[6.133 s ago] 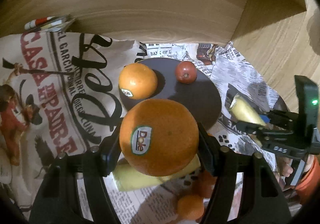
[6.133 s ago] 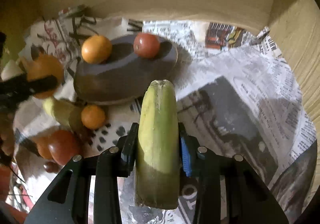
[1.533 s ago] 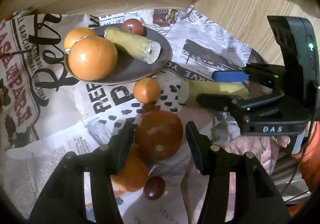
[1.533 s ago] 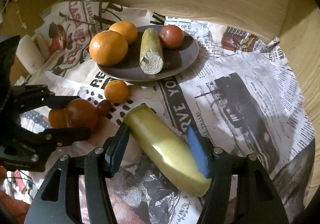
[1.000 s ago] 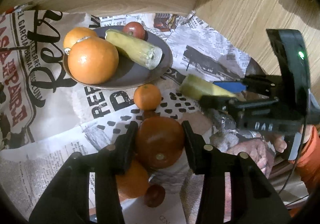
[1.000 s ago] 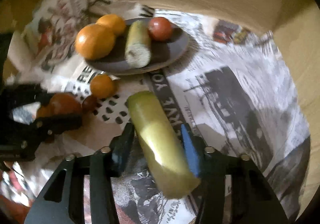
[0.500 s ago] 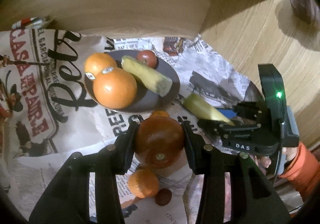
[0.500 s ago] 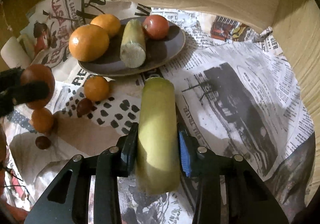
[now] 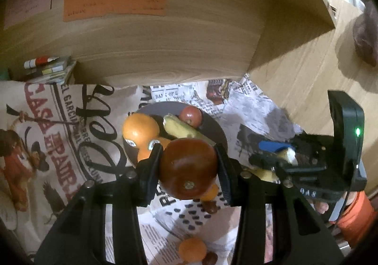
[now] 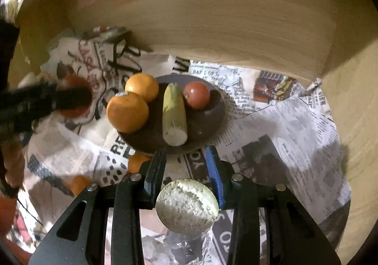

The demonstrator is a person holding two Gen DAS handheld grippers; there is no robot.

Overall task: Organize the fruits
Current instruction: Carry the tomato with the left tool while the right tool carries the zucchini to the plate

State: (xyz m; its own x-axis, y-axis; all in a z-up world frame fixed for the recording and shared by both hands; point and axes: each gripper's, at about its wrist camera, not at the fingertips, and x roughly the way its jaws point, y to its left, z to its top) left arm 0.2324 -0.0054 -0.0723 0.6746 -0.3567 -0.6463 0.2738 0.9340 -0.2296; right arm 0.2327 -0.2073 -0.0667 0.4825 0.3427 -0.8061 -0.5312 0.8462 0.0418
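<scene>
1. Above the newspaper-covered counter (image 10: 295, 123), a dark red tomato (image 9: 187, 168) is held up in the left hand-held gripper (image 9: 189, 165), jaws closed on both sides of it, w/ the plate just ahead.
2. A cut banana piece (image 10: 186, 207) is clamped in the right hand-held gripper (image 10: 186, 163), cut face toward the camera, just short of the plate's near rim.
3. On the dark plate (image 10: 210, 123), 4 items are already seen: 2 oranges (image 10: 127, 111), a banana piece (image 10: 174, 113), a small tomato (image 10: 197, 95).
4. Left off the plate, approx.: 2 small orange fruits (image 9: 192, 249) and 1–2 small dark ones on the paper, plus both held items.
5. Judged roughly halfway; free room on the plate is mostly at its right and front, so placing is likely tight.
</scene>
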